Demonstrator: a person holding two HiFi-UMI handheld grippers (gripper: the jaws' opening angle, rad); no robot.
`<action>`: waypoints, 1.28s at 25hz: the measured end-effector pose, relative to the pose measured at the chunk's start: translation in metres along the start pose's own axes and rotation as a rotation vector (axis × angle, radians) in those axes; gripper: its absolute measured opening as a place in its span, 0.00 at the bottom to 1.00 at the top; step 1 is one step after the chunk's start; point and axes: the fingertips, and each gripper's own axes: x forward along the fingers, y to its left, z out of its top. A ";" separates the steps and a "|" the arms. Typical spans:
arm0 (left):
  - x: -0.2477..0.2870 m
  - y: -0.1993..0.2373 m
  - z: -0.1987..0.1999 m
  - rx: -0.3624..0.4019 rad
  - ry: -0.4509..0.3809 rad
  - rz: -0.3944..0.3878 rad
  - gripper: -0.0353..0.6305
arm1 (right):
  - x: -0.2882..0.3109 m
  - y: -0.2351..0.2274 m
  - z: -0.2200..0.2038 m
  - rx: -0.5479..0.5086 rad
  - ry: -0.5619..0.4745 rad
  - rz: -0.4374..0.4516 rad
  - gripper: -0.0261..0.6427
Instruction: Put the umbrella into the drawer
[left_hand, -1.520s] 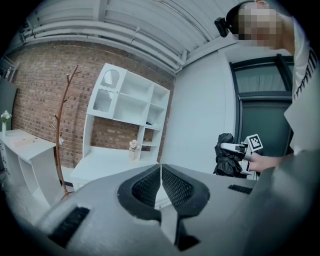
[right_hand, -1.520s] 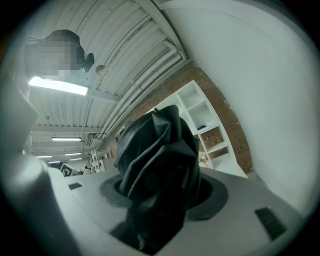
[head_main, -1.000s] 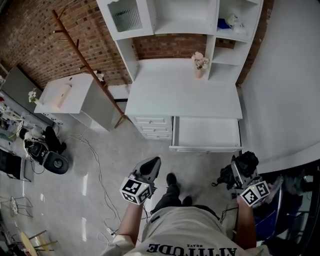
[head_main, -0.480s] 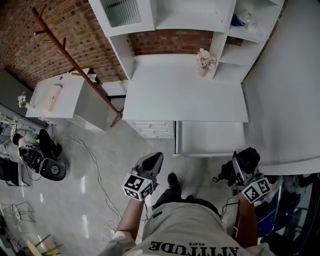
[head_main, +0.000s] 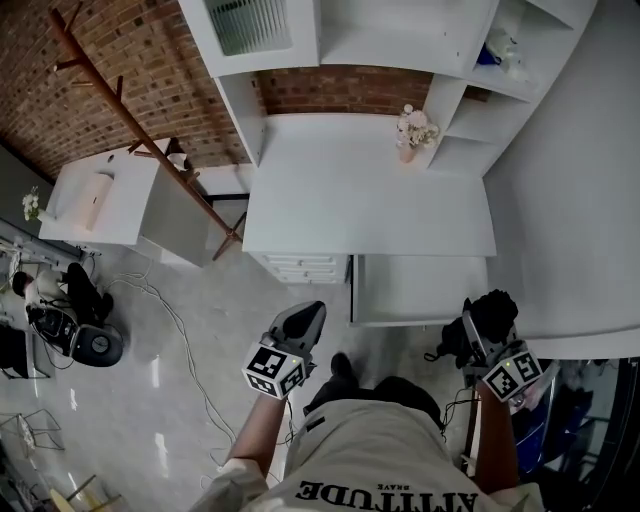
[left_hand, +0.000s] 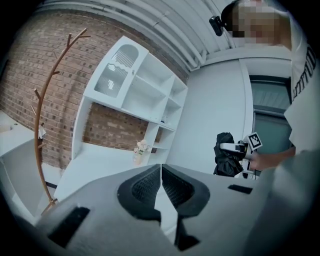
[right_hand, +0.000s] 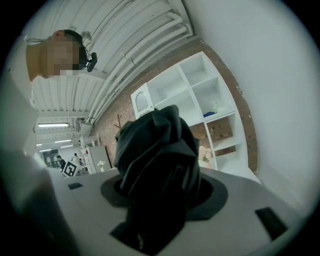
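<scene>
Before the brick wall (head_main: 150, 70), the white desk (head_main: 370, 200) is standing with its drawer (head_main: 420, 290) open, and just short of it the right gripper (head_main: 476, 338) is clamping the black umbrella (head_main: 492, 310) (bunched between its jaws) while the left gripper (head_main: 303, 318) is hovering closed, empty.

The umbrella (head_main: 491, 311) is black, the desk (head_main: 370, 205) white, the brick wall (head_main: 130, 70) reddish-brown, the floor (head_main: 120, 430) pale grey.
</scene>
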 end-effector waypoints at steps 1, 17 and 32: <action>0.001 0.002 0.000 -0.004 -0.002 0.002 0.09 | 0.003 0.000 0.001 -0.003 0.003 0.003 0.42; 0.040 0.010 -0.006 -0.121 -0.058 0.195 0.09 | 0.087 -0.052 -0.020 -0.040 0.147 0.214 0.42; 0.050 0.007 -0.036 -0.259 -0.095 0.454 0.09 | 0.173 -0.074 -0.112 -0.088 0.455 0.483 0.42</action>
